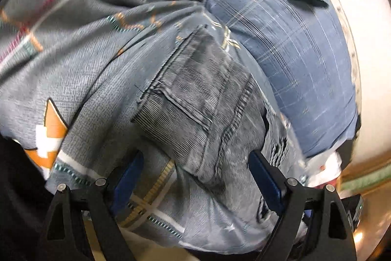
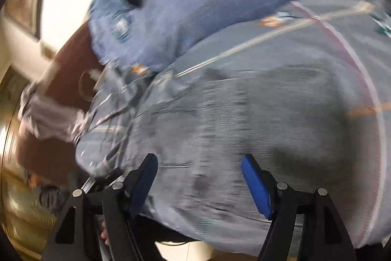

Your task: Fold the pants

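- Denim: the grey, faded jeans (image 1: 202,104) lie in a compact bundle on a bed, on a grey bedsheet printed with orange arrows and coloured lines (image 1: 80,80); a back pocket and a seam face up, which suggests folding is already well along.
- A blue checked pillow (image 1: 288,45) lies just beside the bundle, on its far side in the left wrist view.
- The left gripper (image 1: 195,177) hangs above the near end of the jeans with its blue-padded fingers (image 1: 265,177) spread wide; the cloth shows between them, but the pads do not press on it.
- The right gripper (image 2: 199,181) points down at a blurred grey patch, probably the same jeans (image 2: 244,124), fingers likewise apart and empty.
- Both grippers are angled down at the bed, likely so each can take an edge of the bundle.
- Heavy blur in the right wrist view hides the exact lie of the fabric.
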